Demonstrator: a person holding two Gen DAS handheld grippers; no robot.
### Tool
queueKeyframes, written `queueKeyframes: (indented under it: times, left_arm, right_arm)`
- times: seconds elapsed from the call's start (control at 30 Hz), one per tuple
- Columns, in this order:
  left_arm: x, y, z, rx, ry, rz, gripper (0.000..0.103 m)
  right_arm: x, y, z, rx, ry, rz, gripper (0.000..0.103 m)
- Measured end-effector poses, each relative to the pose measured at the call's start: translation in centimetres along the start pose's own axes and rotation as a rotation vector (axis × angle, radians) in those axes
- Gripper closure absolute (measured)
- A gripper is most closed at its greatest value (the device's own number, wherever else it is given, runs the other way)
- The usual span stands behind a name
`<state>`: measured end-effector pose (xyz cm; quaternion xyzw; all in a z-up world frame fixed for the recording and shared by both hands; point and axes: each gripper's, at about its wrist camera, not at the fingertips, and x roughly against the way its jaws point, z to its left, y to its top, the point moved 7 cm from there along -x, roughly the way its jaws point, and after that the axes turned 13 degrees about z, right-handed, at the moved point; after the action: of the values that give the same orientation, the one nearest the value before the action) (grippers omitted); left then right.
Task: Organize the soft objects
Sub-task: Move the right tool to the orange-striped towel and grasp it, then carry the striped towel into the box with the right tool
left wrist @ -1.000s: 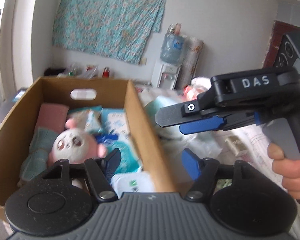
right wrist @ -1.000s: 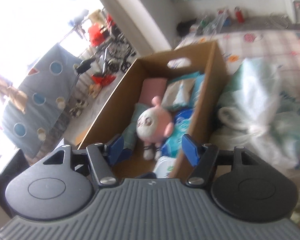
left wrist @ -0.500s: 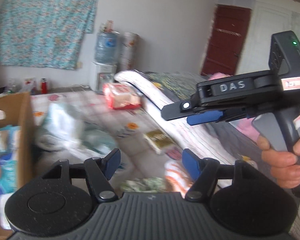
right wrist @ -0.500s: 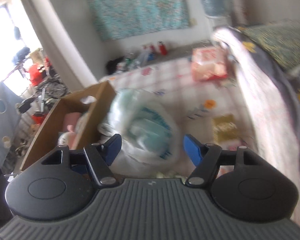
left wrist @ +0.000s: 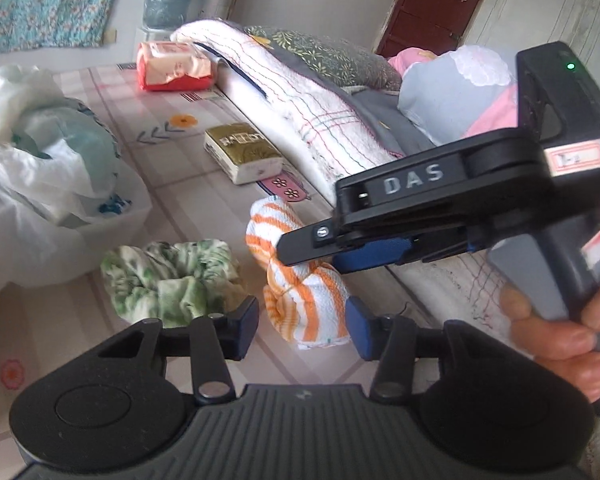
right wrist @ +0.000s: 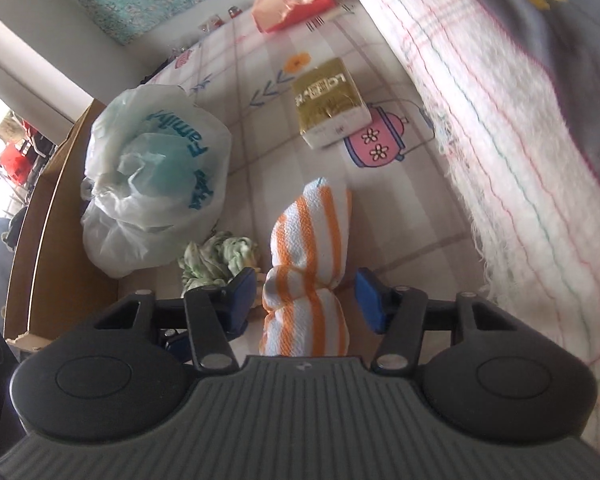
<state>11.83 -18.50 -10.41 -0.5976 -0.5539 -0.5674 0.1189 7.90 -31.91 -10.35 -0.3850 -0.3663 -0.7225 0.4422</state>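
An orange-and-white striped knotted towel [left wrist: 300, 280] lies on the patterned mat, also in the right wrist view [right wrist: 308, 264]. A green-and-white crumpled cloth [left wrist: 172, 276] lies just left of it, and shows in the right wrist view [right wrist: 216, 258]. My left gripper [left wrist: 302, 326] is open, low over the mat, its fingers either side of the towel's near end. My right gripper [right wrist: 306, 298] is open above the towel's knot, fingers straddling it; in the left wrist view it hangs over the towel [left wrist: 348, 248]. Neither holds anything.
A white plastic bag [right wrist: 152, 176] sits left of the cloths, against the cardboard box [right wrist: 48, 220]. A gold tissue pack [left wrist: 242, 152] and a red-and-white pack [left wrist: 174, 66] lie farther back. Folded bedding [left wrist: 300, 96] runs along the right.
Both grippers have swung right, away from the cardboard box with the pink plush, and down over the striped towel and green cloth. Both stay open.
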Motion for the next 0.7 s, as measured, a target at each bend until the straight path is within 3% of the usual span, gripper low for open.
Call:
queueKeyframes:
  times: [0.23, 0.7]
  left_arm:
    - [-1.7, 0.7, -0.4, 0.015, -0.050, 0.034, 0.049]
    - [-1.2, 1.1, -0.2, 0.062, -0.089, 0.029, 0.059]
  right_arm:
    - [-1.6, 0.3, -0.2, -0.019, 0.024, 0.027, 0.056]
    - [-0.6, -0.1, -0.3, -0.045, 0.039, -0.017, 0.064]
